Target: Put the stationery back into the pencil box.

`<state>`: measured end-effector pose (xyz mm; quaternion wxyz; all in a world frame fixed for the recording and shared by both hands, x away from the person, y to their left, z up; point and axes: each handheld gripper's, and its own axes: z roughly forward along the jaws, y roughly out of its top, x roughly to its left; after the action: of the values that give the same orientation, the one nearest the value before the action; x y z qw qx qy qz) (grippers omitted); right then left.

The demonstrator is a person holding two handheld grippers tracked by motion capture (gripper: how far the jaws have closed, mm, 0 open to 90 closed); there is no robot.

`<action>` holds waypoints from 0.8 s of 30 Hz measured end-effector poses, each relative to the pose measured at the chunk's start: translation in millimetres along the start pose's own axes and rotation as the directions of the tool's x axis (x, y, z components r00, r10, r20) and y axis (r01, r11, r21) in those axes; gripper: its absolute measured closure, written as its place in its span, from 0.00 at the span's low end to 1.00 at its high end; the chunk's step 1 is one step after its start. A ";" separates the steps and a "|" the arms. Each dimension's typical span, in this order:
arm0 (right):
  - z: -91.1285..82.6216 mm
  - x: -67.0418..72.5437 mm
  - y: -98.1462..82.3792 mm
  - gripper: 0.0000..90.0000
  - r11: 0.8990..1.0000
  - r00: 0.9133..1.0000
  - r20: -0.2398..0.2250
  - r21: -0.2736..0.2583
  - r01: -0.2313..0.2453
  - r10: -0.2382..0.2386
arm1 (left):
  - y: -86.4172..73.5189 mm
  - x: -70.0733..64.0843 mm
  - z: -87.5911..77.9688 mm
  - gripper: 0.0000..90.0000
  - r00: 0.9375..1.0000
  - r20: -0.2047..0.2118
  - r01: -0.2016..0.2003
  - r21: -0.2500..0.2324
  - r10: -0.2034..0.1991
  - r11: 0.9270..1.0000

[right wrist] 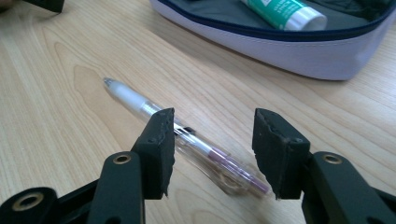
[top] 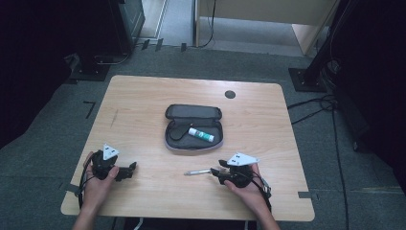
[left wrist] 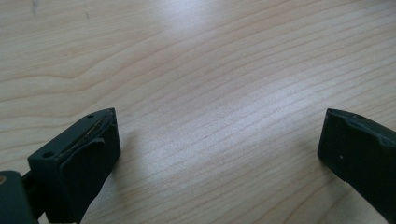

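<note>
An open grey pencil case (top: 193,128) lies at the table's middle with a green-and-white glue stick (top: 200,135) inside; the case (right wrist: 299,51) and glue stick (right wrist: 280,11) also appear in the right gripper view. A clear pen (top: 197,172) lies on the wood in front of the case. My right gripper (top: 216,171) is open, its jaws straddling the pen (right wrist: 187,137) without touching it. My left gripper (top: 131,169) rests open near the front left, nothing but bare wood between its jaws (left wrist: 219,140).
The wooden table (top: 143,100) has a round dark cable hole (top: 230,94) at the back right. Dark stands and cables sit on the grey floor around it. Bare wood lies left and right of the case.
</note>
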<state>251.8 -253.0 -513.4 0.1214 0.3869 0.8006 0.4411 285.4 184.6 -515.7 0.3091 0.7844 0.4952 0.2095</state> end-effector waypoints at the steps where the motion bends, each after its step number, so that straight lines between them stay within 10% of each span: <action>1: -1.0 -0.5 -0.4 0.54 1.000 1.000 0.006 -0.003 -0.007 0.007 | 1.1 -1.4 -0.9 0.00 1.000 0.008 0.007 -0.005 -0.007 1.000; 11: -9.8 -10.9 -5.3 0.45 0.999 0.998 0.047 -0.023 -0.046 0.047 | 13.6 -36.6 -2.9 0.00 0.992 0.124 -0.019 -0.040 0.023 0.999; 24: -22.8 -25.6 -10.2 0.23 0.995 0.984 0.145 -0.022 -0.098 0.101 | 23.7 -83.3 5.0 0.00 0.959 0.264 -0.086 -0.075 0.103 0.993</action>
<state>251.5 -288.7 -512.1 0.1603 0.4567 0.7659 0.4231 268.8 100.2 -504.8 0.3873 0.8180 0.4043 0.1317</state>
